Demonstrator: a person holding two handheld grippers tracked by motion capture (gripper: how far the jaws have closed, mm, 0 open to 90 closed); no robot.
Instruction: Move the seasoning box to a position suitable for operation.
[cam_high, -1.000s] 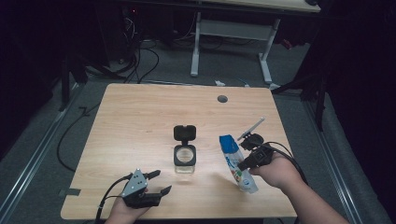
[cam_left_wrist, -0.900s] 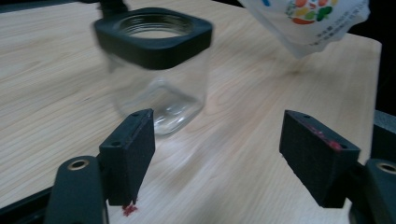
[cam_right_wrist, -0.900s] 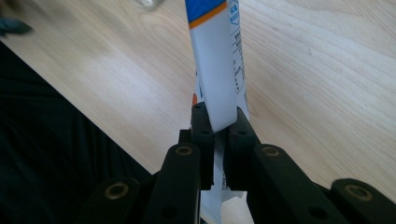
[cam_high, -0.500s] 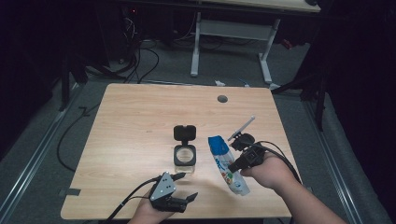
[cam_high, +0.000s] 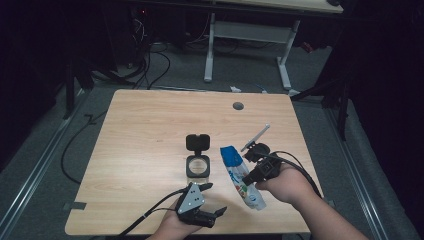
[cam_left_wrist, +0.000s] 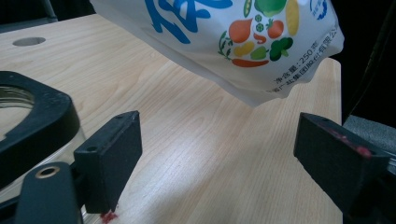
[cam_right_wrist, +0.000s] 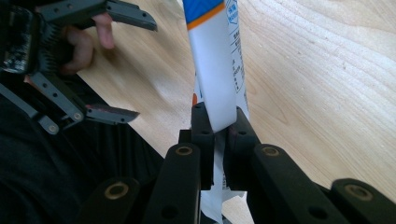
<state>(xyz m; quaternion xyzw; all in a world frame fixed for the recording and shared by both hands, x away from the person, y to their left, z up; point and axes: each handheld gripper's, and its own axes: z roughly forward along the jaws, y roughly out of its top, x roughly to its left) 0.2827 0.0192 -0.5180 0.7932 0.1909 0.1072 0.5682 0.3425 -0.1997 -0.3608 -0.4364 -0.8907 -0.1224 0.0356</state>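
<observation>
so the right tongs (cam_right_wrist: 218, 128) are pinching the bottom edge of the pouch (cam_high: 240, 175), which hangs off the bench (cam_high: 150, 125) with its long axis slanting up and away toward the open jar (cam_high: 198, 165). Left tongs (cam_left_wrist: 210, 158) have just been opening and are spread with nothing between them, low near the front edge, the pouch's printed side just ahead and above, so the left hand is the free one to reach it

The high view is dim, its corners and surroundings sinking into black, while the table (cam_high: 150, 150) catches soft overhead light. Both gripper views are brighter; the near black jaws sit slightly out of focus, and shadows stay faint.
</observation>
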